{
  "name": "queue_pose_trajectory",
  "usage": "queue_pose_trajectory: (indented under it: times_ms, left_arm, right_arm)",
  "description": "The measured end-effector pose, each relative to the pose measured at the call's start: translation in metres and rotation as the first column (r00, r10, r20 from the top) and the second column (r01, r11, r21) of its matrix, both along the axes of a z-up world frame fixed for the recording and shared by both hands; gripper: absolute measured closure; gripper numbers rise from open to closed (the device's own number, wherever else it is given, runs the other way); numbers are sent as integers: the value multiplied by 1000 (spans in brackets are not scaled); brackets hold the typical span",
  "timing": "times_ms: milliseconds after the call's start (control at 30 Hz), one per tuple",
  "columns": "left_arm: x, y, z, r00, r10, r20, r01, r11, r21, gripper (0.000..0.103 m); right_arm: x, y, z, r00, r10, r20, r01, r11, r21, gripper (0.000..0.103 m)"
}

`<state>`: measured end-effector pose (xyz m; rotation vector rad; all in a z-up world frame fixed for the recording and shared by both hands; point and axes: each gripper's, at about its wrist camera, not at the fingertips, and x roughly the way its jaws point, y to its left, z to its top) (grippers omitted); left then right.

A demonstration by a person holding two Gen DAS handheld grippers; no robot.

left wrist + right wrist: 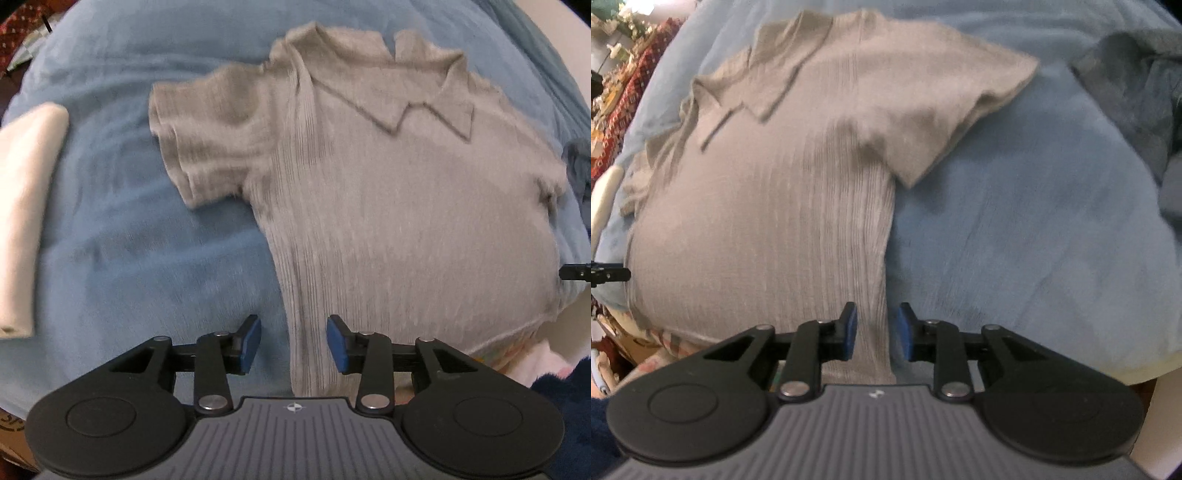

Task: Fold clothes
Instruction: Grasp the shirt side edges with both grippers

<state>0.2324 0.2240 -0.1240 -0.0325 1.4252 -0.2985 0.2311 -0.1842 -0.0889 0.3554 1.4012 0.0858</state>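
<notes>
- Grey shirt lies flat, collar side up, on a blue blanket over a bed; collar at the far end, hem near the cameras.
- Shirt is ribbed knit, short sleeves. One sleeve spread out to the left in left wrist view; other sleeve spread to the right in right wrist view.
- Left claw: jaws partly open, blue pads either side of the shirt's left side edge near the hem. Visible gap btwn pads and cloth, so no grip.
- Right claw: jaws partly open, narrower gap than left. Shirt's right side edge sits btwn the pads; pads not seen pressing on it, nothing held.
- Both claws point steeply down at the bed.
- Folded white cloth on blanket, well apart from shirt, far left.
- Dark grey-blue garment bunched on blanket at upper right, apart from the sleeve.
- Frames somewhat blurred.
</notes>
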Motion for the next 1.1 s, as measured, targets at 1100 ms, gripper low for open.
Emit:
queue_pose_trajectory:
  times_ms: [1100]
  left_arm:
    - [225,-114,-39,487,-830,271,734,557,388,65]
  right_arm:
    - [289,68,-19,432,876,215,-767,482,-423,74]
